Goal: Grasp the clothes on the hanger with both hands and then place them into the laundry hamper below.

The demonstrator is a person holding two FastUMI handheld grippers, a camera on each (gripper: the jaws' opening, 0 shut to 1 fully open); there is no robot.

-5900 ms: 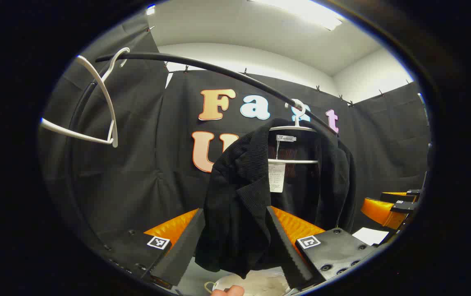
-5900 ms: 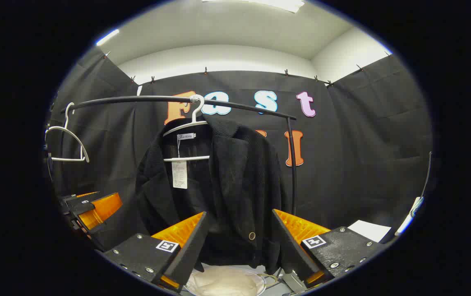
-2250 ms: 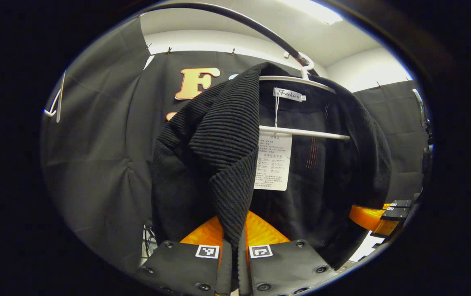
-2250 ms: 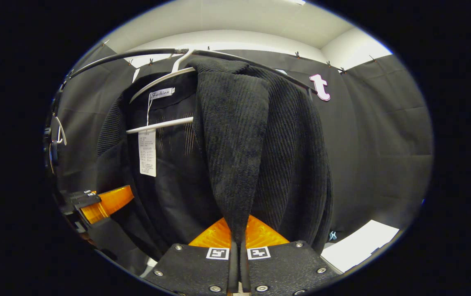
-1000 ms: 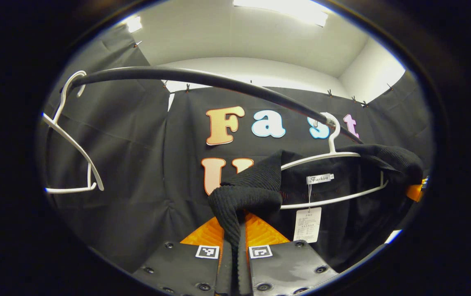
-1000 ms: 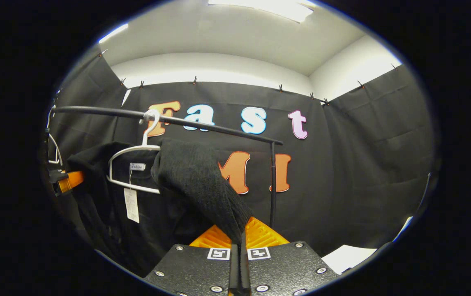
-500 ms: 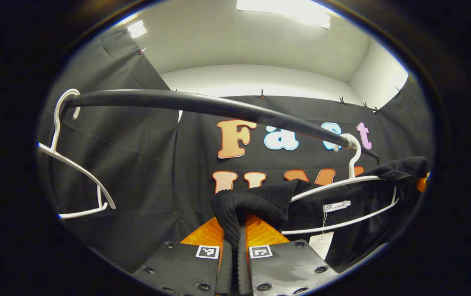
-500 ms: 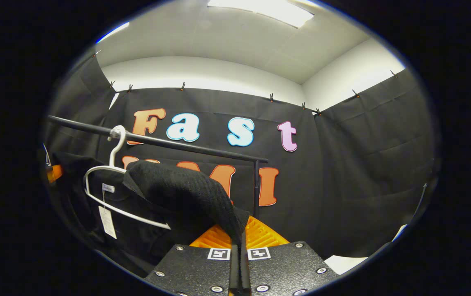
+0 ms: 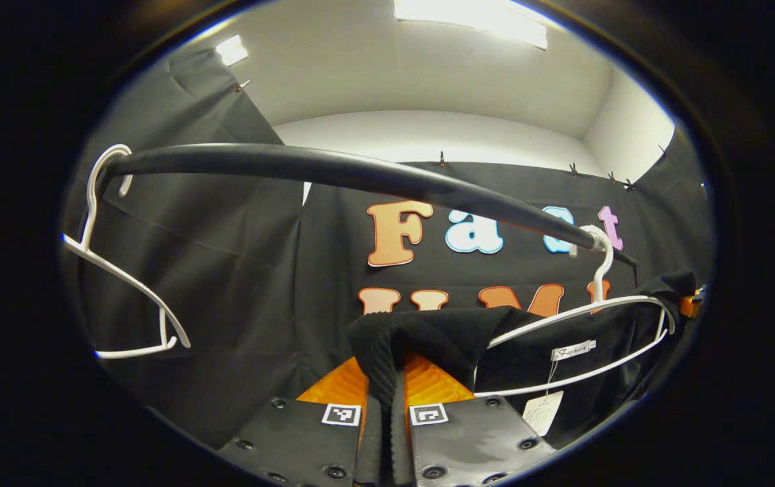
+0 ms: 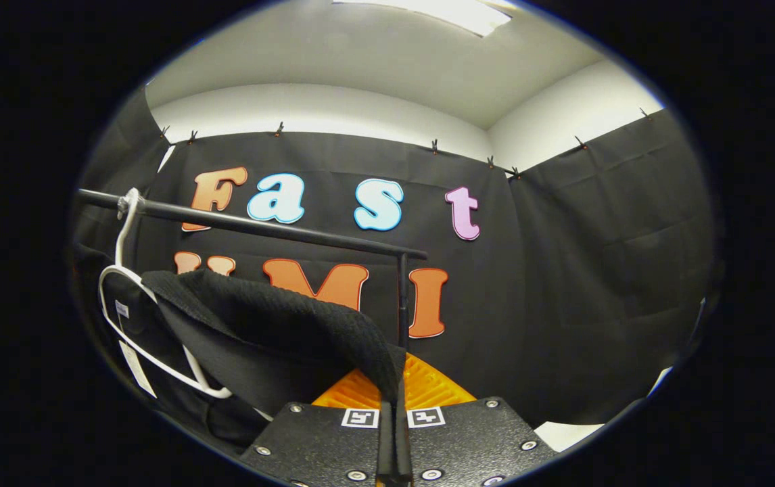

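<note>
Hanger (image 9: 583,325) on rail (image 9: 360,177), right end

A black rail (image 9: 333,172) carries two white hangers. The bare hanger (image 9: 124,297) hooks on near one end. The other hanger (image 9: 590,318) hangs farther along, with the black garment (image 9: 441,335) draped partly over it.

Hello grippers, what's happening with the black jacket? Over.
Left gripper shut on jacket. Right gripper shut on it too. Jacket partly off white hanger, which hangs on rail.

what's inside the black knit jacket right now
The white plastic hanger, hooked on the black rail, sits inside the black knit jacket. Its shoulder ends are covered by fabric.
</note>
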